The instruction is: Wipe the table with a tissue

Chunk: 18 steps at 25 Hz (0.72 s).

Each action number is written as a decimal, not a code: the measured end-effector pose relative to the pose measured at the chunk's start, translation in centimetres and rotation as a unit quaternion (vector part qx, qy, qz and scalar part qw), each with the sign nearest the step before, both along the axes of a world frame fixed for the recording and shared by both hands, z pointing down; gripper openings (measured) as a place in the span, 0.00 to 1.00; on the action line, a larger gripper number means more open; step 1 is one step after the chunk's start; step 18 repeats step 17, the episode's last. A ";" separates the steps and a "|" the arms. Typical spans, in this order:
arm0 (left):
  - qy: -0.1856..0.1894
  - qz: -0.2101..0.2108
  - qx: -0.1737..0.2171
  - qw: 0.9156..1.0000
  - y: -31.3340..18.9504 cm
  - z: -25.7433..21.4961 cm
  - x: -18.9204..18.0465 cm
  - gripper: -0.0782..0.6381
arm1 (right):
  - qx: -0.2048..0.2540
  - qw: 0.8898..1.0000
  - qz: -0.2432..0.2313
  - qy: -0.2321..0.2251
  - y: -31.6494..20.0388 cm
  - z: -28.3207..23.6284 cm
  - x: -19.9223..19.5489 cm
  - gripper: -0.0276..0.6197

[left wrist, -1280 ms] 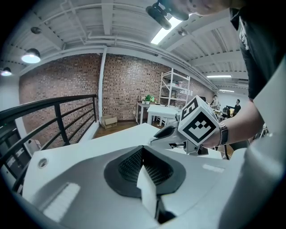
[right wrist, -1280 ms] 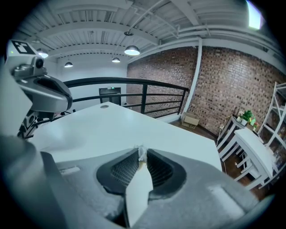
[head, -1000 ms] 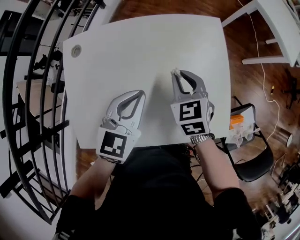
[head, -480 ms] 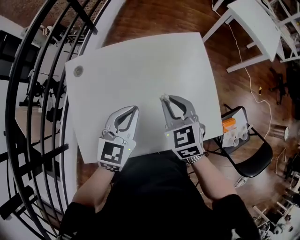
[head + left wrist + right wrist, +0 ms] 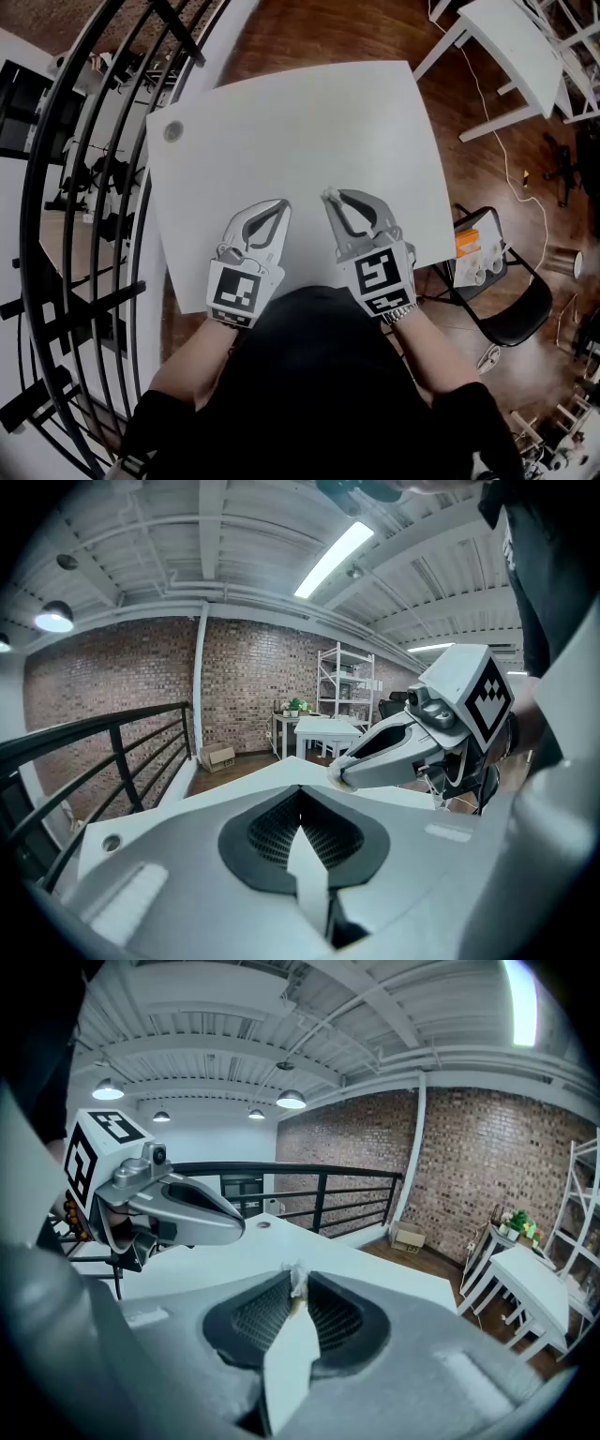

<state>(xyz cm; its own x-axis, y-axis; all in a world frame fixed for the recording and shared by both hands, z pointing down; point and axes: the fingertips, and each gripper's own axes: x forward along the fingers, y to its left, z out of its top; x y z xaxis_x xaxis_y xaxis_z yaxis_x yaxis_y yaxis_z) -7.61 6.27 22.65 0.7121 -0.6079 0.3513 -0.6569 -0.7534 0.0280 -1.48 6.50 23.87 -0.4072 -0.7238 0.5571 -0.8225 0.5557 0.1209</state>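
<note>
The right gripper [image 5: 296, 1286] has its jaws pressed together on a small scrap of white tissue [image 5: 297, 1275]. The tissue is pinched right at the tips and pokes out just past them. In the head view this scrap hangs over the near part of the white table [image 5: 281, 112], though whether it touches the top cannot be told. The left gripper [image 5: 300, 789] is closed too, with nothing between its jaws. It sits just beside the right one, their tips angled toward each other but apart. A black railing [image 5: 84, 187] runs along the table's left side.
</note>
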 end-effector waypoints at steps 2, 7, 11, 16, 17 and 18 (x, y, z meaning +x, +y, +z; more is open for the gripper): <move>-0.001 -0.001 -0.002 1.000 0.1 0.1 -0.4 0.13 | 0.000 1.000 -0.003 -0.001 0.2 -0.1 -0.5 0.12; -0.001 -0.005 -0.002 1.000 0.0 0.0 -0.7 0.13 | 0.000 1.000 -0.011 -0.001 0.2 -0.1 -1.1 0.12; 0.000 -0.008 -0.001 1.000 0.1 -0.1 -1.0 0.13 | 0.000 1.000 -0.014 -0.002 0.5 -0.2 -1.4 0.12; 0.003 -0.009 0.000 1.000 0.0 -0.2 -1.2 0.13 | 0.002 1.000 -0.014 0.000 0.4 -0.4 -1.6 0.12; 0.004 -0.009 0.000 1.000 0.0 -0.3 -1.2 0.13 | 0.003 1.000 -0.014 0.000 0.4 -0.4 -1.6 0.12; 0.004 -0.009 0.000 1.000 0.0 -0.3 -1.2 0.13 | 0.003 1.000 -0.014 0.000 0.4 -0.4 -1.6 0.12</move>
